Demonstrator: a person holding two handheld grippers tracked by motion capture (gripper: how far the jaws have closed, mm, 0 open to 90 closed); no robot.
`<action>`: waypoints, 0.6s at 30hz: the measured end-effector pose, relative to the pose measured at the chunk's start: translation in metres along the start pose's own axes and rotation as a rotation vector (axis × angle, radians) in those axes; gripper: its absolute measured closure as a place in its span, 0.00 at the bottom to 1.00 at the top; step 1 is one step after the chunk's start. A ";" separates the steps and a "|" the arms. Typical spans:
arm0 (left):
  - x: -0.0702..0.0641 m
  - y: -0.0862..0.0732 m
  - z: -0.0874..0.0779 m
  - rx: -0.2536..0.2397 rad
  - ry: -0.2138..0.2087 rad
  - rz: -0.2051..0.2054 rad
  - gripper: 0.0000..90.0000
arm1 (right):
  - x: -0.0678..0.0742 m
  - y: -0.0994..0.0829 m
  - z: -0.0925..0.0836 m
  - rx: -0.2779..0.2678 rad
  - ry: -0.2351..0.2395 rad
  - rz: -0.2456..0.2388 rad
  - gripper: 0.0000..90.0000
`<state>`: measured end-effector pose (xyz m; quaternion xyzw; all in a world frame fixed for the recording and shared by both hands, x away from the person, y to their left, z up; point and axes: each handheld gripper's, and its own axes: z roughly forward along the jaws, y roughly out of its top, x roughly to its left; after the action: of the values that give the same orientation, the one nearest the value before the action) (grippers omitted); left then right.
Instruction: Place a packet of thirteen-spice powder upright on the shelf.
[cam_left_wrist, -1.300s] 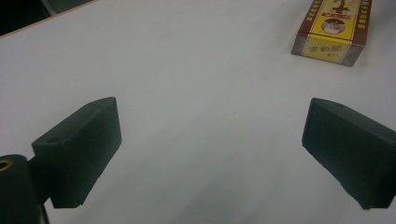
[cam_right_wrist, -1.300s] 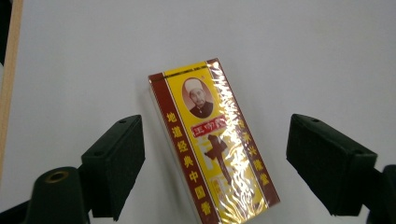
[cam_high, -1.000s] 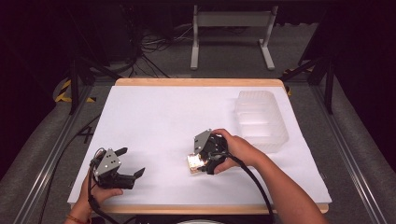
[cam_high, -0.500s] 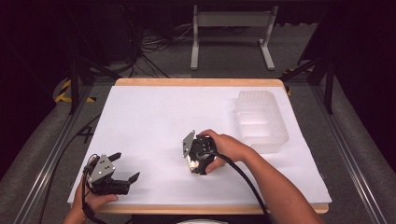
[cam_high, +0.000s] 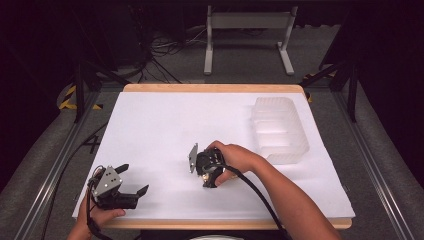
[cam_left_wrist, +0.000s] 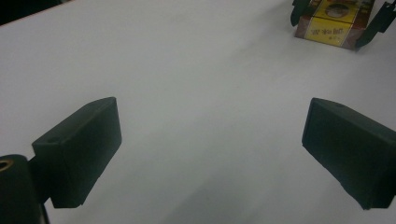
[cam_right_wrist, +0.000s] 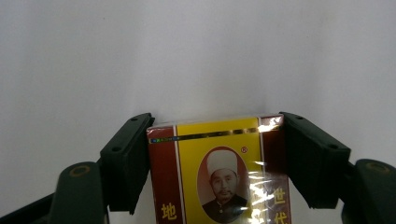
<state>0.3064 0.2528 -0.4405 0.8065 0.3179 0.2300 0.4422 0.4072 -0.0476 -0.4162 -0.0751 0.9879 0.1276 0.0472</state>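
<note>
The right claw (cam_right_wrist: 217, 163), its jaws just closing, clamps a red-and-yellow box (cam_right_wrist: 219, 172) on the worktop (cam_high: 165, 130); next, lift it. The left claw (cam_left_wrist: 210, 154) rests apart.

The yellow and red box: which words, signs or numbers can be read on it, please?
"地": yellow character, lower left of the box, red band.
"世代": yellow characters, lower right, partly under glare.
"®": small mark beside the portrait.
Fine print on the gold strip: too small to read.
Characters on the box side, left gripper view: too blurred to read.
</note>
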 end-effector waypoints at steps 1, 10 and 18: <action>0.000 0.000 0.001 0.001 -0.003 0.002 0.06 | 0.000 0.000 0.000 0.003 0.003 -0.002 0.34; 0.001 0.002 0.003 -0.001 -0.012 0.003 0.06 | 0.000 -0.008 -0.019 -0.067 -0.071 0.060 0.36; 0.000 0.003 0.005 -0.002 -0.017 0.001 0.06 | 0.008 -0.026 -0.050 -0.229 -0.150 0.167 0.36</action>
<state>0.3111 0.2485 -0.4403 0.8081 0.3136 0.2238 0.4455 0.3994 -0.0868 -0.3758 0.0122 0.9634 0.2482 0.1010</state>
